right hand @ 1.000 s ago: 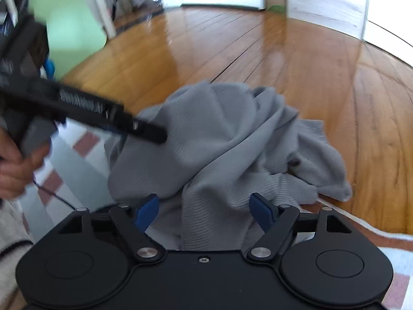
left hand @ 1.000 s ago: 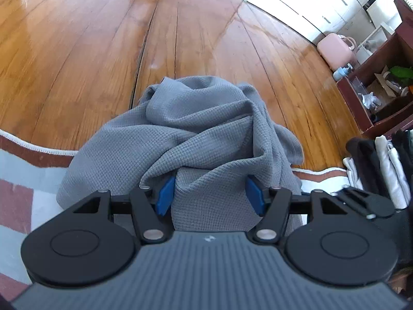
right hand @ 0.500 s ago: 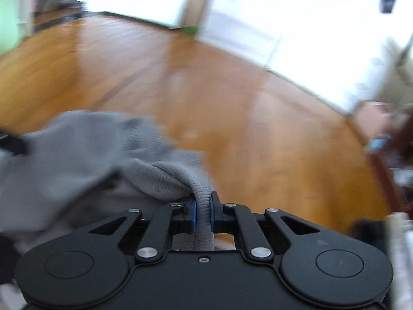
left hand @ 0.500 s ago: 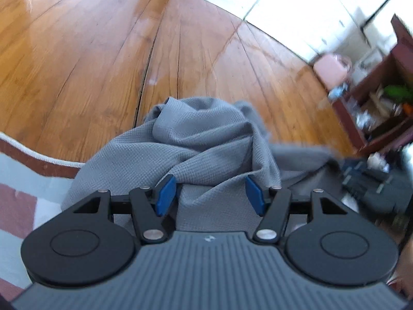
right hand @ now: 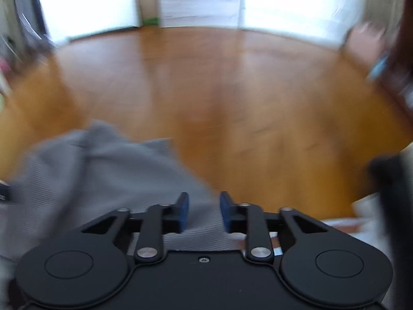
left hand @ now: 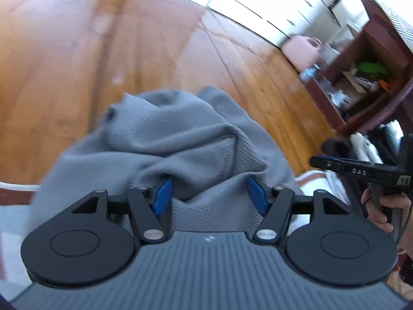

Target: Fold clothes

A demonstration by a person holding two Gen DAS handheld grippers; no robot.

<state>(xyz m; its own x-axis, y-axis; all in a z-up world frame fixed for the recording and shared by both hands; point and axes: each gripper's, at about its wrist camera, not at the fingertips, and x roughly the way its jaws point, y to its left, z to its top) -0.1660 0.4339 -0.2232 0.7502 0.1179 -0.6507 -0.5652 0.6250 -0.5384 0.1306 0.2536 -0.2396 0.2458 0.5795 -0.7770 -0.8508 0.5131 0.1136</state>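
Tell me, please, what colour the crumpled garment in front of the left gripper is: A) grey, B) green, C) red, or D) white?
A: the crumpled garment bunched in front of the open left gripper is grey knit cloth.

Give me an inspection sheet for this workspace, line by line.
Surface: wooden floor, with a striped rug under the near edge of the cloth.
Job's things: grey garment, crumpled in a heap, not folded.
Clutter: dark and white clothes piled at the right.
Grippers: left gripper open, fabric lying between its fingers; right gripper open over a fabric edge, held by a hand.
Cables: thin dark cord beside the hand.
Surroundings: dark wood shelf unit holding oddments, pink container, white cabinets. The right wrist view is blurred.
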